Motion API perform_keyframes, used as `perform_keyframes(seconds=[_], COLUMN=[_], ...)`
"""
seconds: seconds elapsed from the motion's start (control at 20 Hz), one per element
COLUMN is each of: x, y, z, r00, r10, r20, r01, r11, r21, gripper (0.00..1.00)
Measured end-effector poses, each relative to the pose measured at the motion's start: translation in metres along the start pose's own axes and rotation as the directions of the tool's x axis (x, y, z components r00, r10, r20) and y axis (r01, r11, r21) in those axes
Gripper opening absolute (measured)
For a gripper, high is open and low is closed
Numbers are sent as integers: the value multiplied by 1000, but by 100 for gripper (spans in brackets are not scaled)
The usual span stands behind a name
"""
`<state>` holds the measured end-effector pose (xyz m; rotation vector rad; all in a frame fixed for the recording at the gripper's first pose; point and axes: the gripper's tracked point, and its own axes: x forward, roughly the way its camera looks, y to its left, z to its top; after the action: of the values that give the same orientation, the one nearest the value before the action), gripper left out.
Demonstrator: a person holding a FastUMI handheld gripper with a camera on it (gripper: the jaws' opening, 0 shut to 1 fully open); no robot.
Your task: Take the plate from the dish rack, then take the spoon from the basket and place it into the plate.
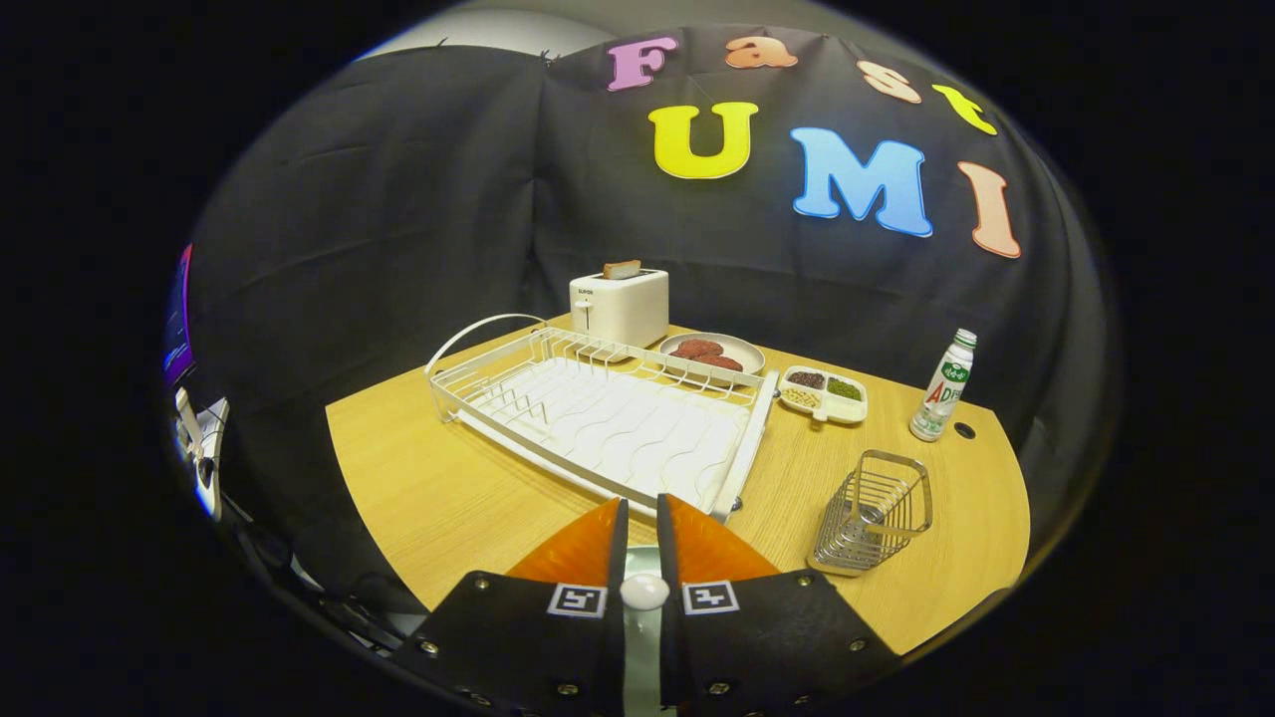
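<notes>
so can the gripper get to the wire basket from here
Probably yes. The basket stands in the open on the table, just ahead of the gripper and to its right, nothing between. But the fingers are nearly closed with something small and white between them.

Bare table [448,488] lies left of the dish rack [598,418]; the basket [877,513] stands right (near a bottle [942,388]), with probably passable room between them.
</notes>
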<state>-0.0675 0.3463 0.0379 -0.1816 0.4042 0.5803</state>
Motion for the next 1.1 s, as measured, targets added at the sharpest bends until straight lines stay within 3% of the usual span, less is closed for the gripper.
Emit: perform_keyframes(seconds=[0.3, 0.6, 0.65, 0.7, 0.8, 0.85, 0.9, 1.1], x=[1, -3, -3, -5, -9, -16, -23, -55], y=[6, -4, -6, -7, -19, -29, -38, -77], z=[-2, -5, -9, -8, 1, 11, 25, 74], r00=[999, 1000, 1000, 1000, 999, 998, 994, 967], r10=[39, 3, 2, -3, -36, -67, -92, -188], r20=[2, -16, -28, -31, -6, 21, 57, 169], r01=[-39, -3, -1, 4, 37, 66, 89, 169], r11=[999, 1000, 999, 999, 998, 997, 995, 978], r21=[7, 31, 33, 38, 45, 47, 55, 123], gripper=[17, 19, 27, 28, 35, 46, 49, 49])
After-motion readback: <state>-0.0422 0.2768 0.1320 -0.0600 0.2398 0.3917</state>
